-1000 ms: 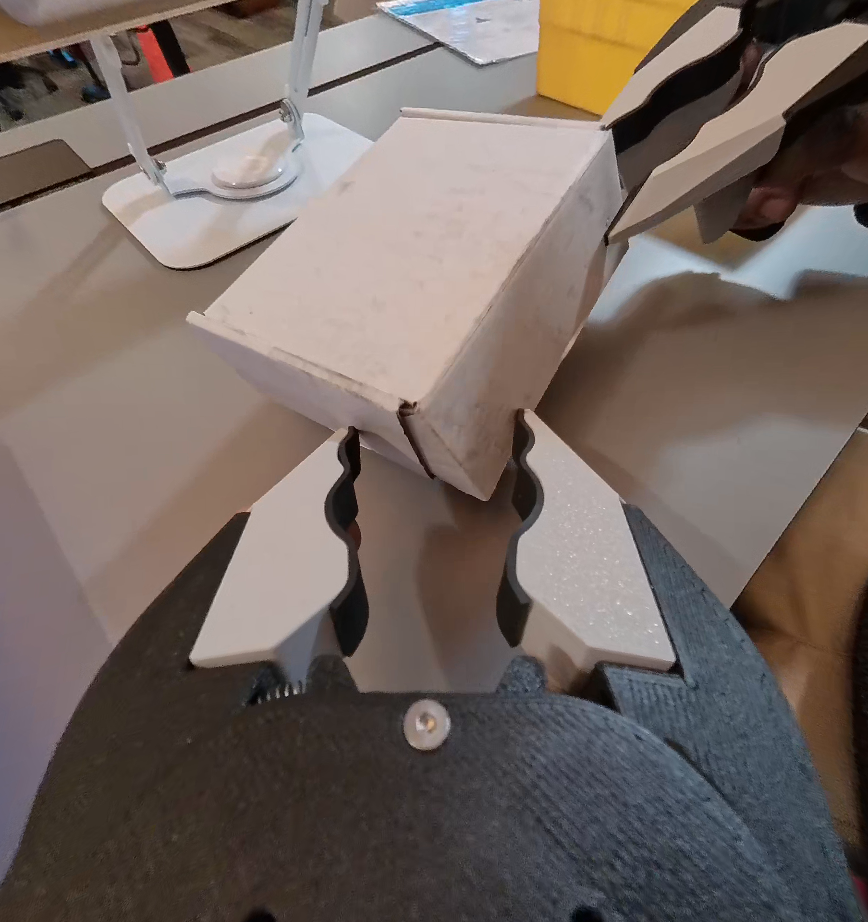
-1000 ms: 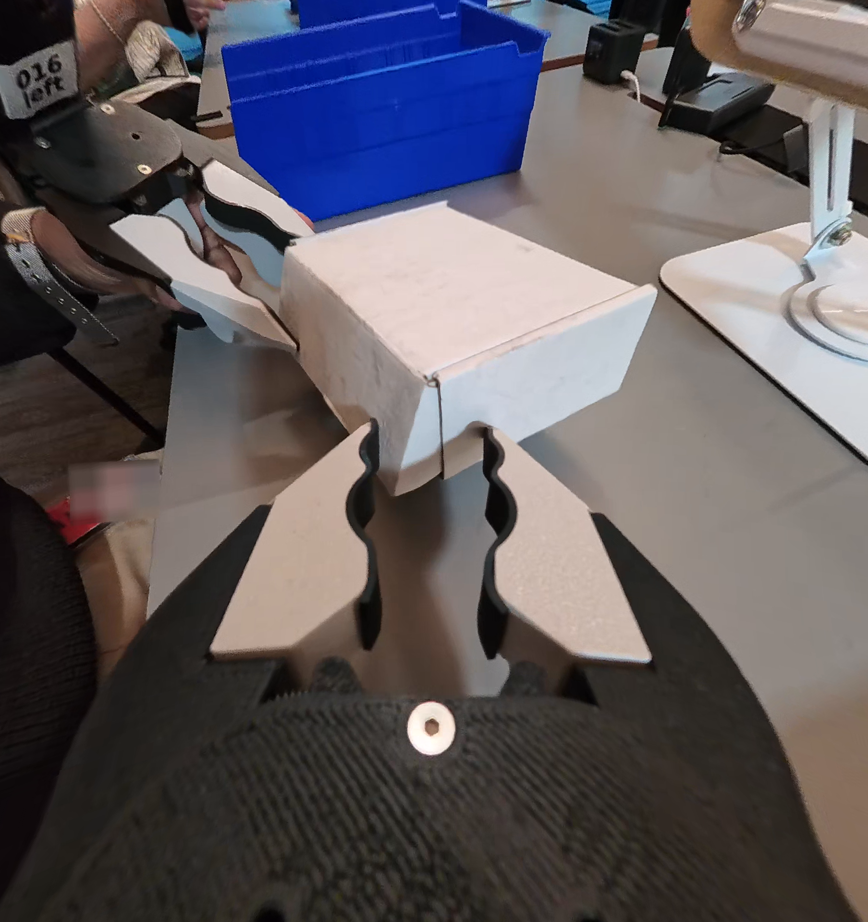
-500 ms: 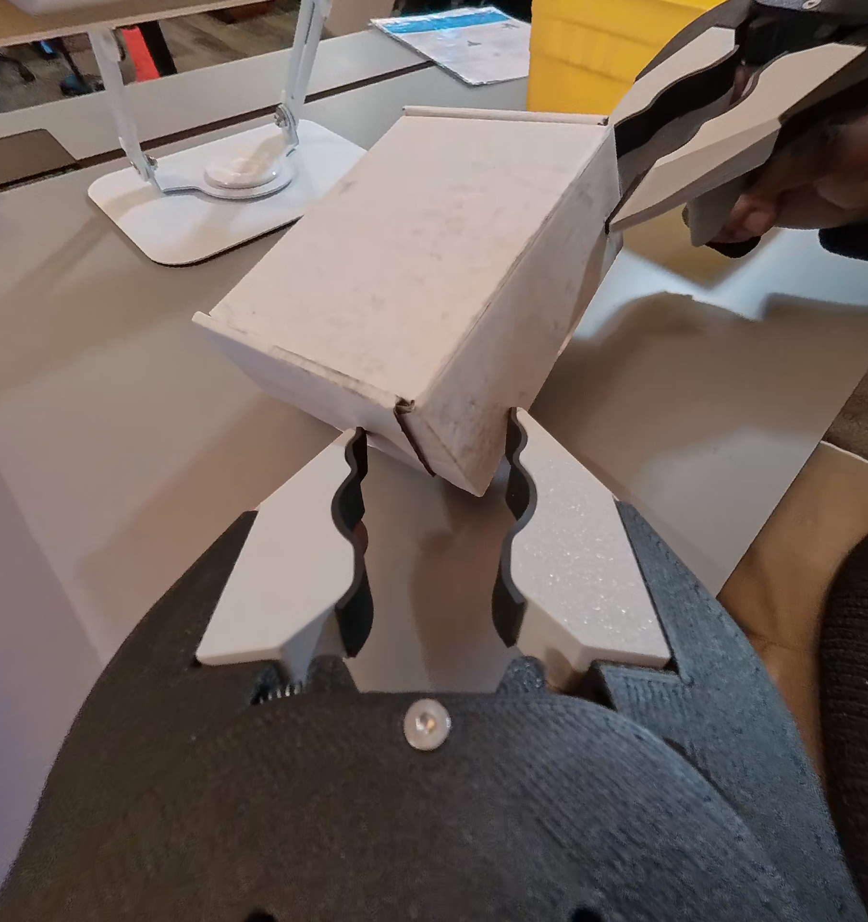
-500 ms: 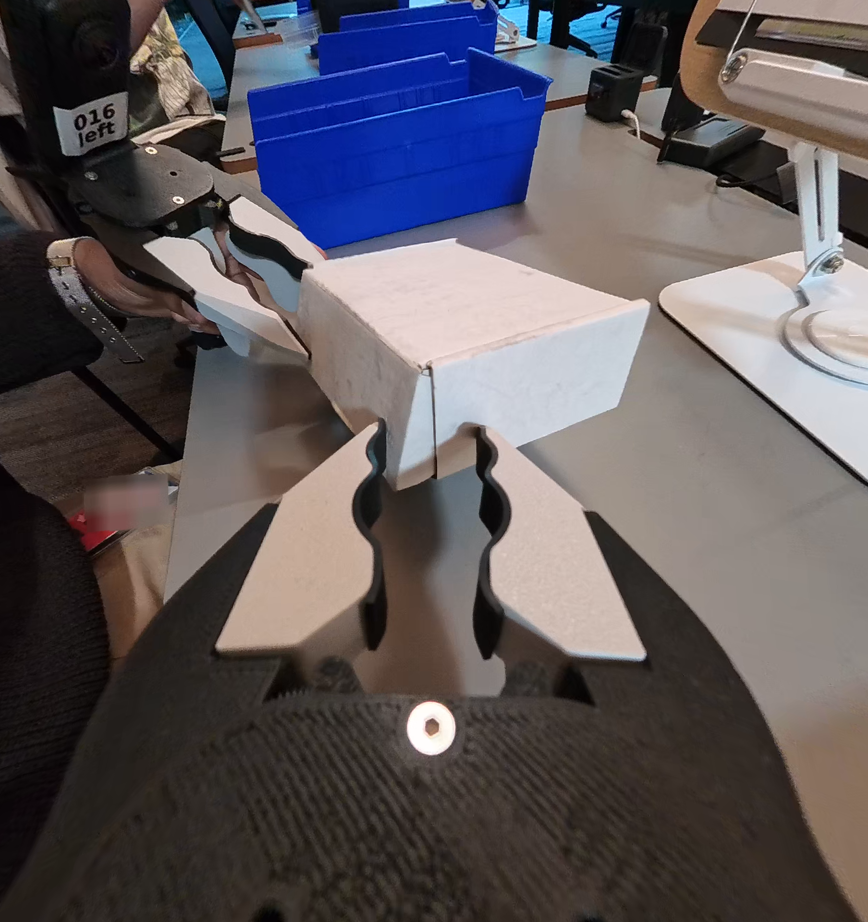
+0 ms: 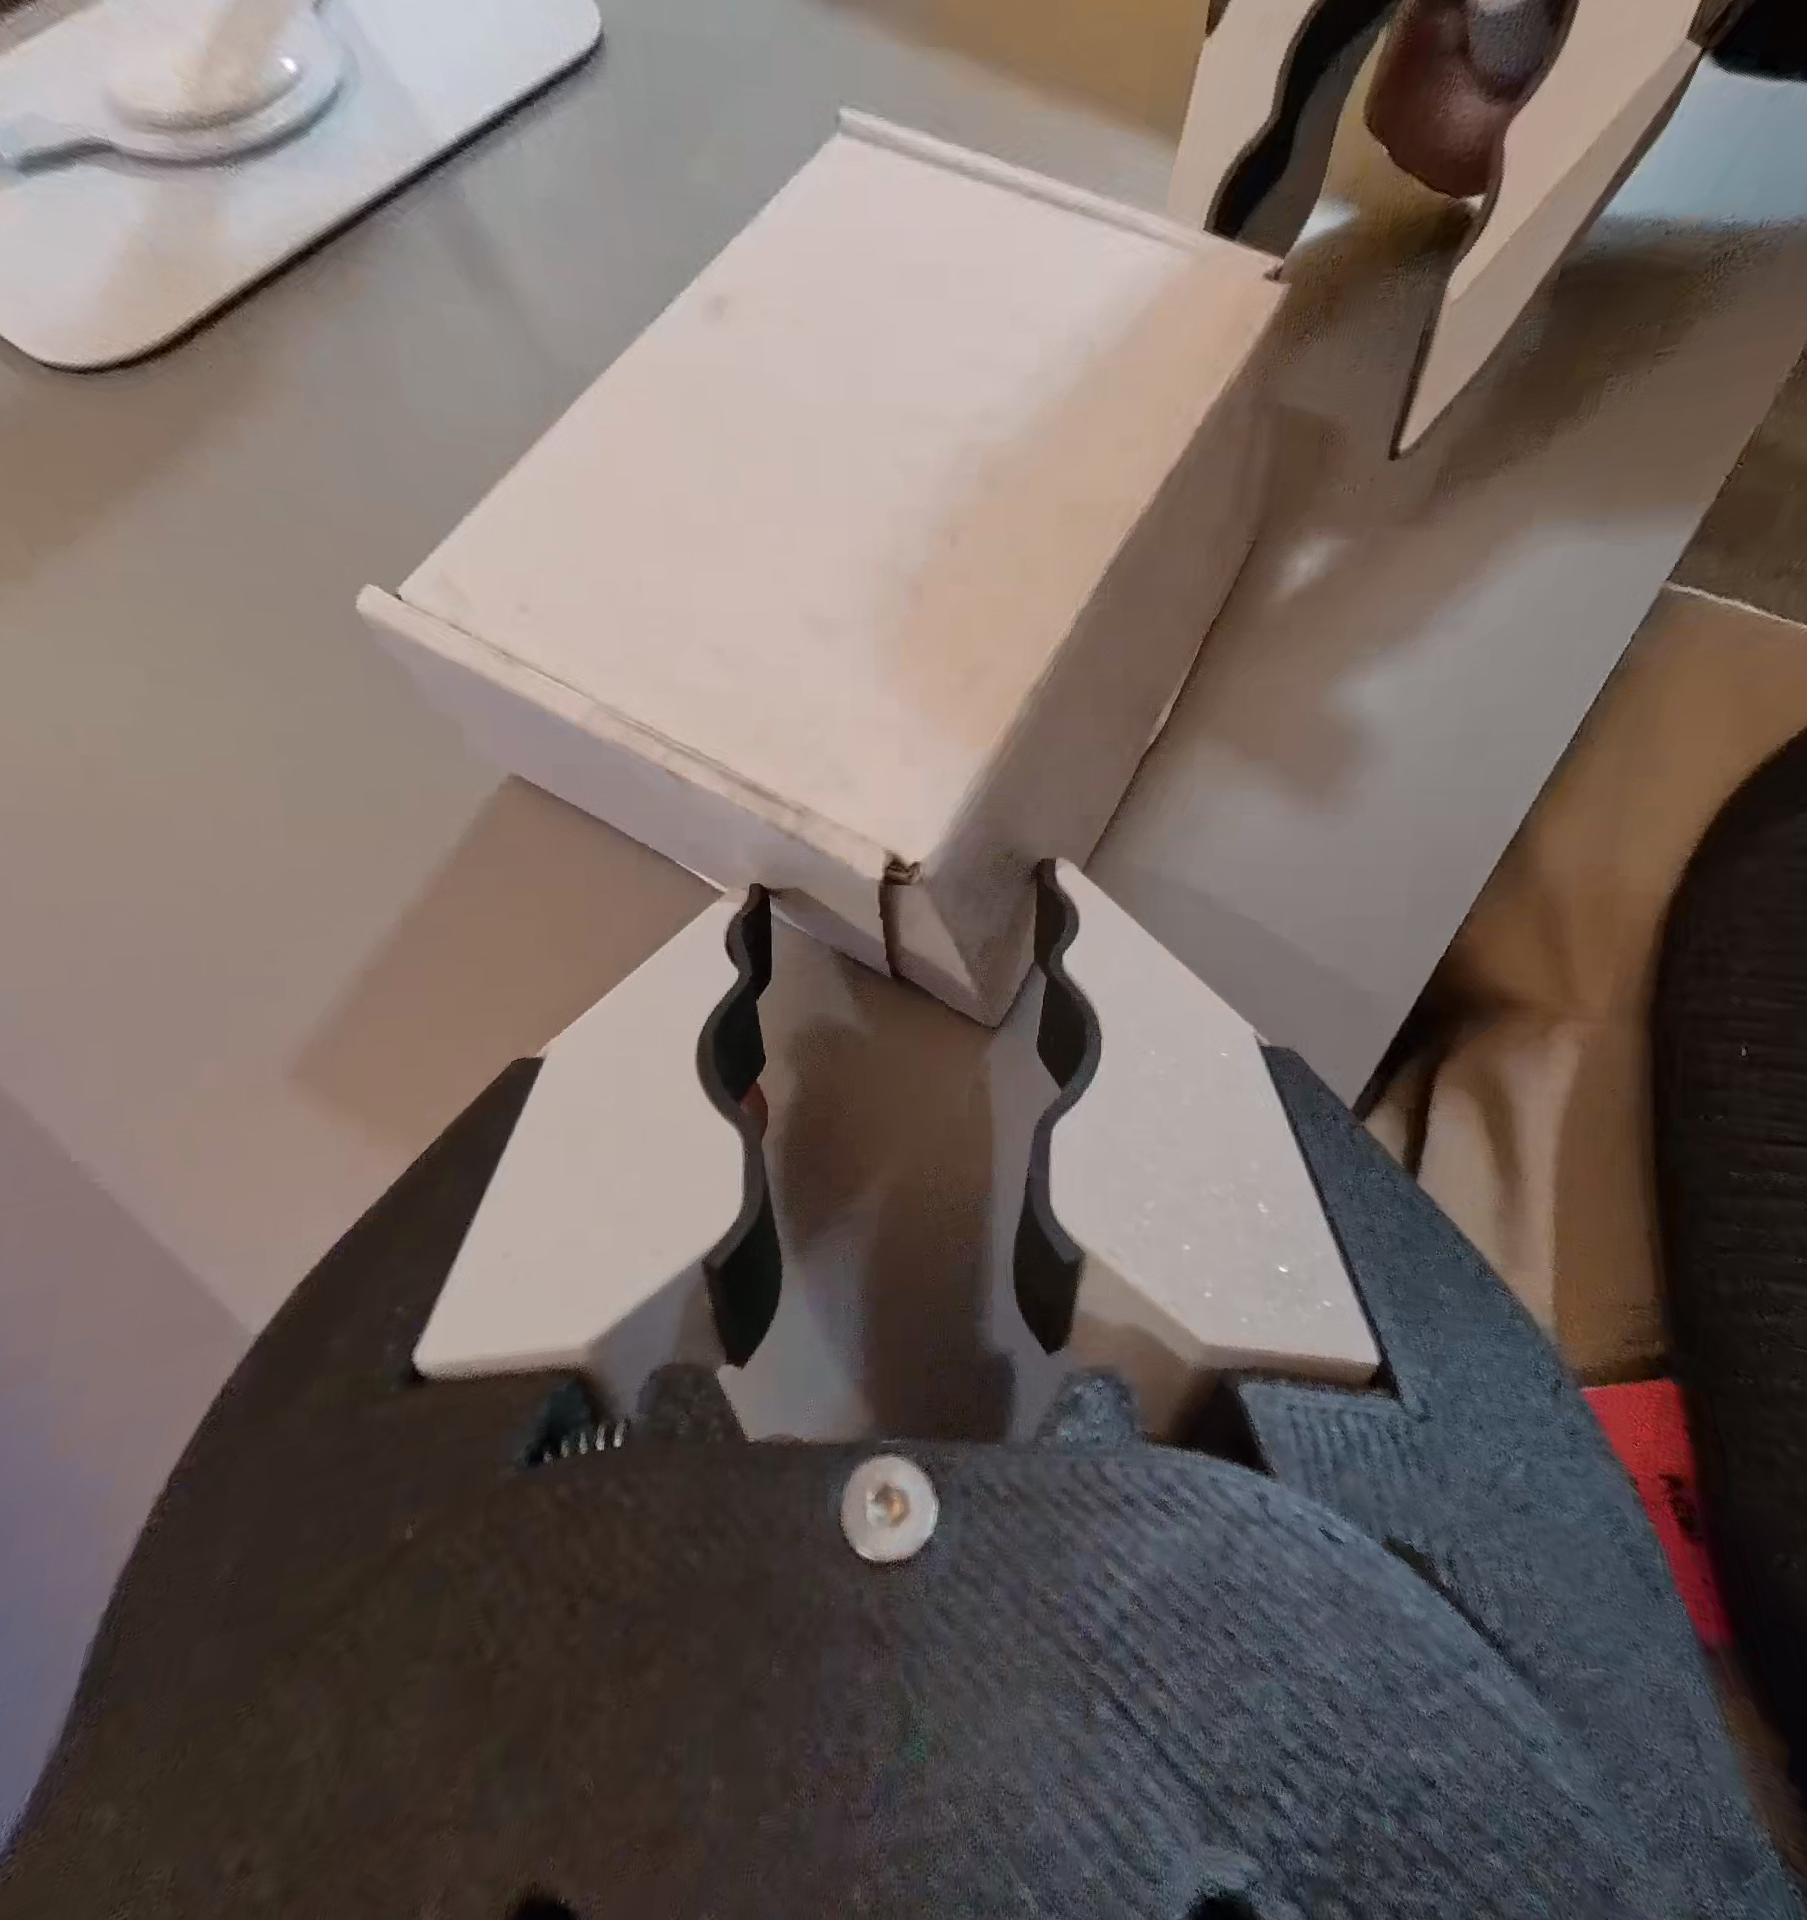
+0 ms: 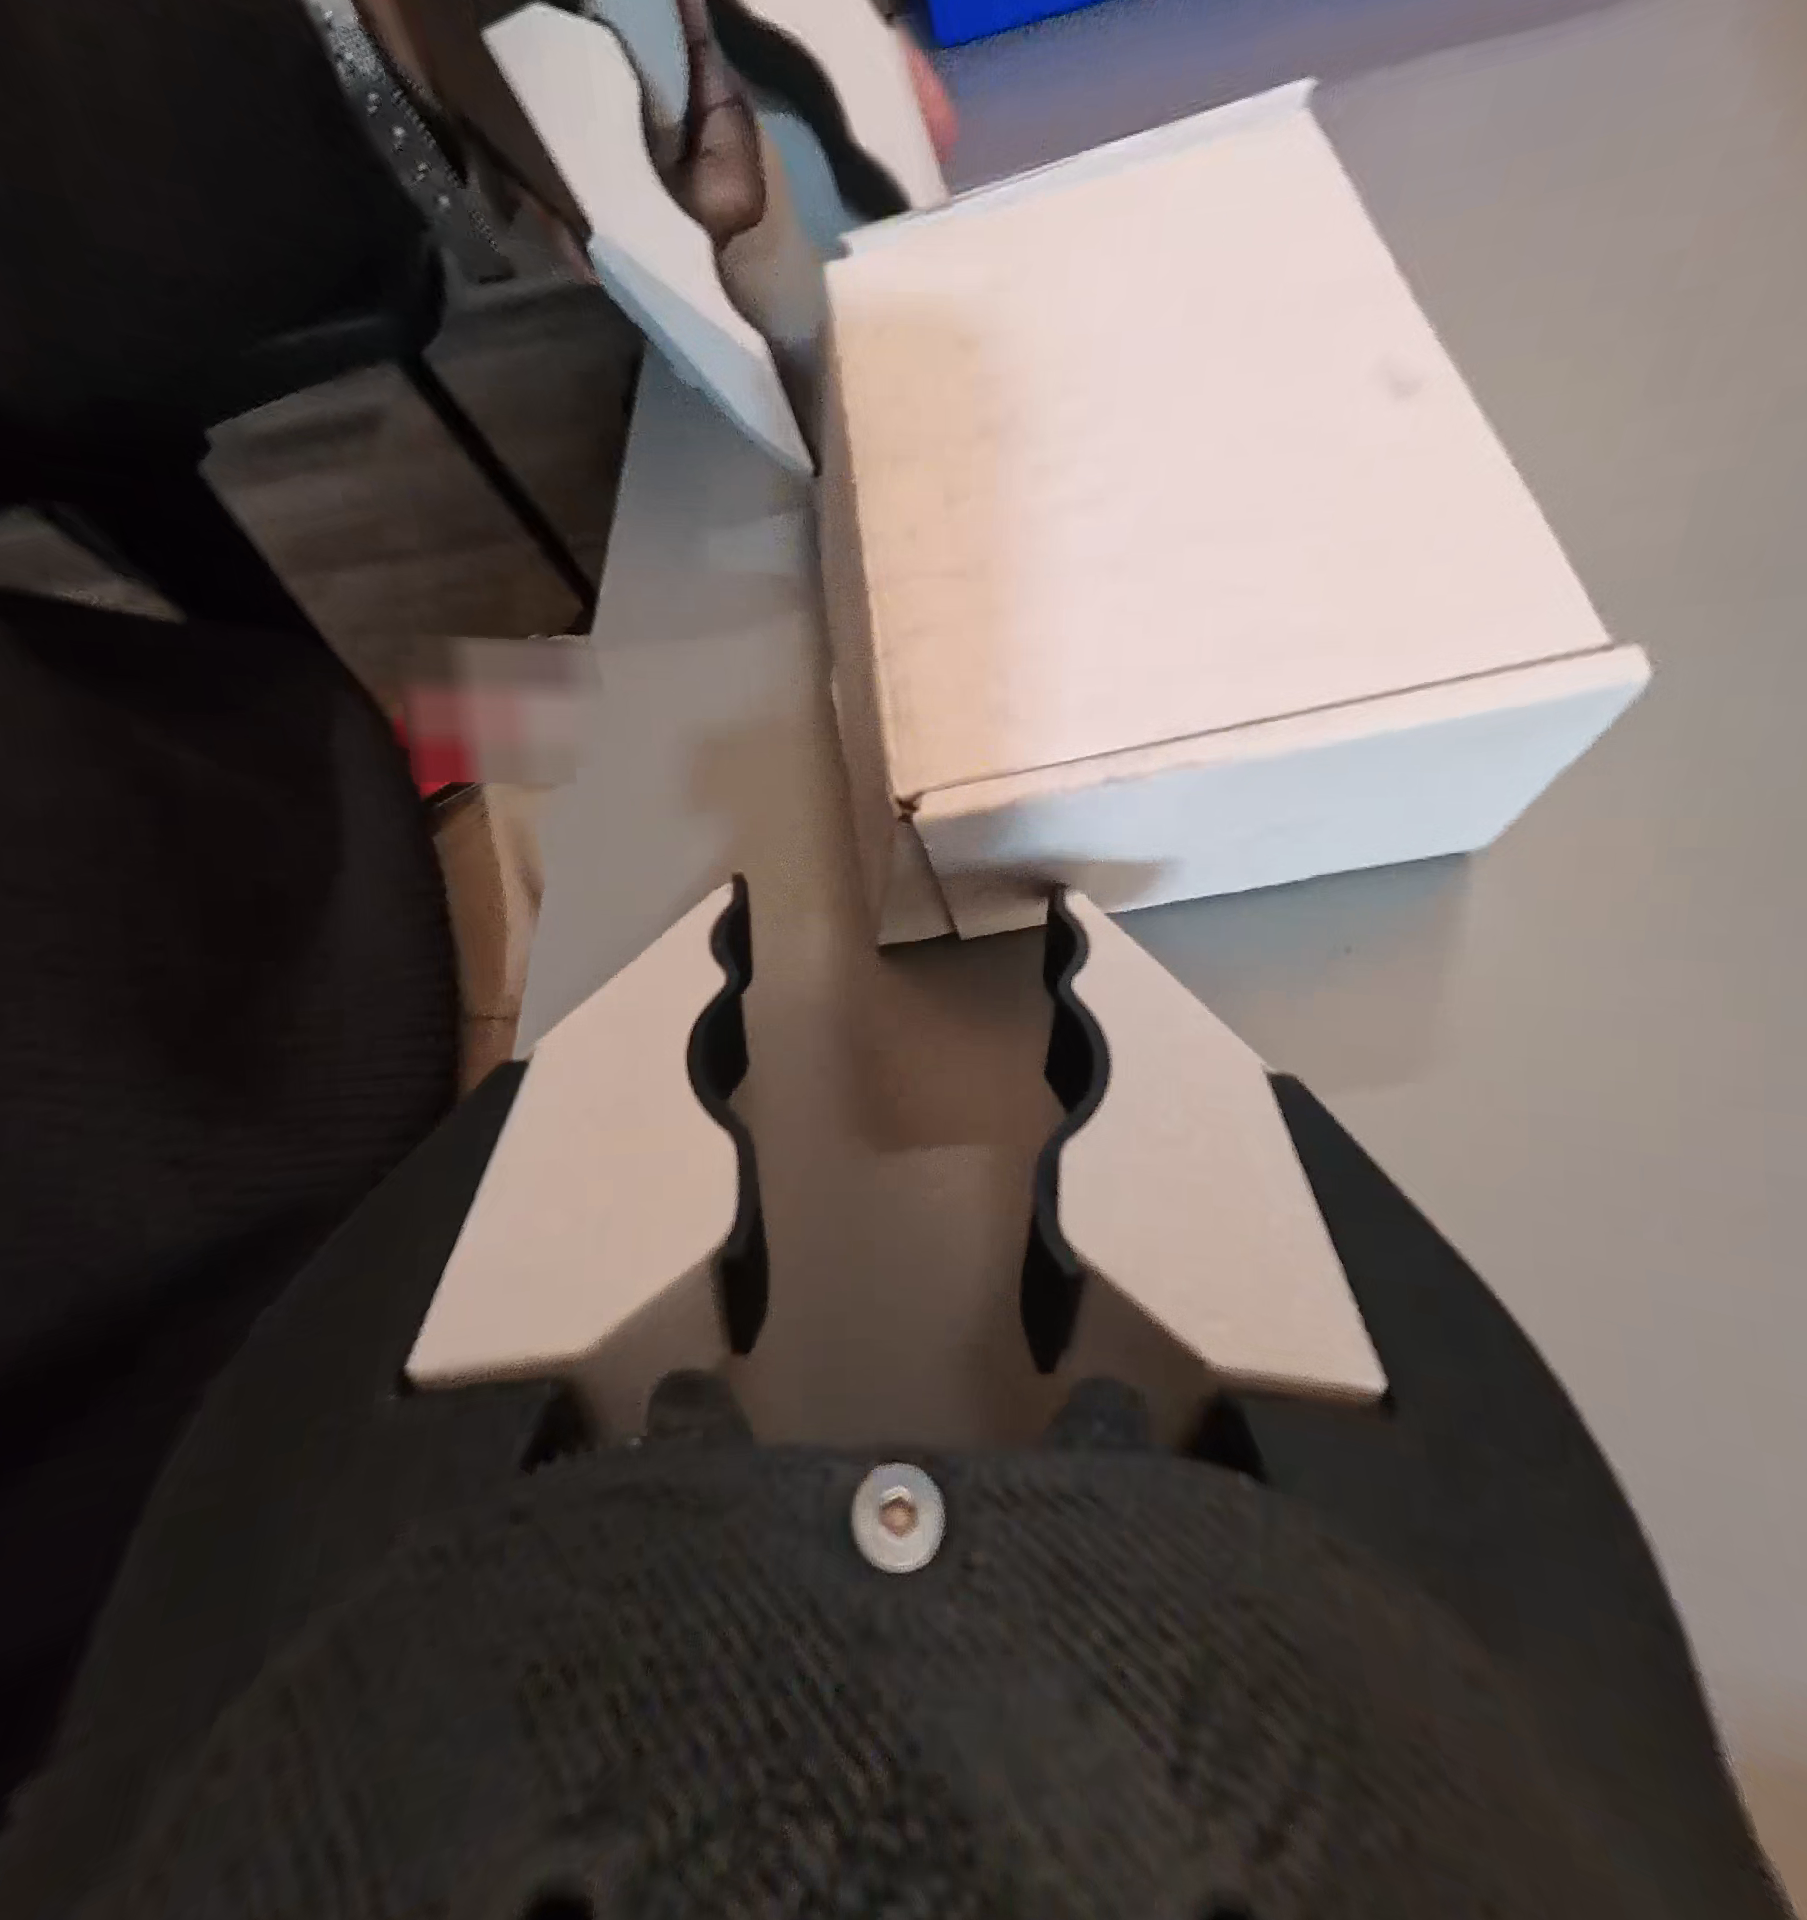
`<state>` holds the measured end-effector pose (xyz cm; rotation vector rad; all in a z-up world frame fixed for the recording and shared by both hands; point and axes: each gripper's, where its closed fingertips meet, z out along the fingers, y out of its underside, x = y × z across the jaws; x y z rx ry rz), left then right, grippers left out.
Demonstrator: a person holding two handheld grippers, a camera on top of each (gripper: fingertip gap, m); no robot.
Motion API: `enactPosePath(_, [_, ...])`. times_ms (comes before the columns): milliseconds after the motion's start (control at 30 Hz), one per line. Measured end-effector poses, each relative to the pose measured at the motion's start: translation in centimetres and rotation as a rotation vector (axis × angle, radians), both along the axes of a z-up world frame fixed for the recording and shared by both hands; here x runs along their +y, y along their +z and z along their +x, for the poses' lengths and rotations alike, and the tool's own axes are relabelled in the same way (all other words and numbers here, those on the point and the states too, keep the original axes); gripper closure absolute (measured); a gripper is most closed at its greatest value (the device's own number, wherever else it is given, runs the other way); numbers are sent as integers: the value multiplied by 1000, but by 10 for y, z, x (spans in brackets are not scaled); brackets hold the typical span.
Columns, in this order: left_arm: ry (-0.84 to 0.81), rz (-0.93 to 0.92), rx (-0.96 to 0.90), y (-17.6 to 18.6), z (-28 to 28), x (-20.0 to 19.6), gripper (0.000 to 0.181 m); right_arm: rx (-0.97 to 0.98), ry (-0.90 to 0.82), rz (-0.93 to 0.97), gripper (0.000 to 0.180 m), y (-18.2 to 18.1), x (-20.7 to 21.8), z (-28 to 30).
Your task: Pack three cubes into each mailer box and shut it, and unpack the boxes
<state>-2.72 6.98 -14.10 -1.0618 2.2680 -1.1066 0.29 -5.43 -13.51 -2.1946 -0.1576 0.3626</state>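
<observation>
At 6 o'clock in its own view, the left claw [image 5: 897, 914] clamps the near corner of the white cardboard box [image 5: 826, 499], one finger on each side of the corner seam. The right claw [image 6: 897, 904], seen likewise from its own camera, now stands wide: only its right finger touches the box's corner, and bare table shows between the cardboard and its left finger. Half a second ago that claw was pinched narrowly on the corner and the box hung tilted between the two tools; now both cameras look steeply down on the closed lid and the box appears to lie flat on the grey table [image 5: 203, 727], near its front edge (whether the corner in the left claw is fully down cannot be told). The lid is shut, so no cubes are visible.

The change reads as a set-down: the carry seems finished, the right side is letting go, and the left has yet to follow. Whether this box is freshly packed or waiting to be unpacked cannot be judged. Beyond the box, at 11 o'clock in the left view, sits a white stand base [image 5: 255, 156].
</observation>
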Motion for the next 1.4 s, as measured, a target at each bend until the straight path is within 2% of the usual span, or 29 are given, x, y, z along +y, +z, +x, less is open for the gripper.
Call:
enactPosePath(67, [-4,-21,-23,5,0,0,126,5,25,6,116,2,-2,-3])
enactPosePath(133, [50,-67,-49,13,7,4,75,24,13,37,99,6,-1,1])
enactPosePath(200, [40,-106,-63,21,9,2,49,21,-41,77,69,10,1,14])
enactPosePath(233, [47,-90,-94,23,13,5,47,8,-73,100,56,12,3,22])
enactPosePath(333, [71,49,-127,13,28,20,52,-69,-135,149,40,16,11,43])
enactPosePath(433, [9,90,-3,-8,28,24,51,-152,-148,139,40,12,23,57])
enactPosePath(467, [-18,81,5,-8,30,21,51,-144,-121,122,40,9,25,53])
enactPosePath(500, [-43,76,0,-7,33,18,51,-124,-70,102,31,6,27,45])
enactPosePath(533, [-65,75,-5,-5,35,15,51,-118,-37,82,30,3,29,39])
enactPosePath(633, [-117,119,-21,-10,43,9,41,-221,-21,23,26,-11,36,40])
enactPosePath(733, [-169,174,13,-20,48,4,32,-346,-28,-20,34,-22,41,45])
enactPosePath(800, [-198,179,23,-22,50,-2,29,-334,-17,-34,31,-24,43,44])
enactPosePath(867, [-200,179,32,-23,52,-4,26,-318,-20,-31,37,-23,43,44])
enactPosePath(1233, [-206,171,25,-22,50,-5,33,-300,-26,-11,45,-19,42,41])
enactPosePath(1400, [-200,-2,6,2,46,-13,36,-199,-42,54,49,0,42,35])
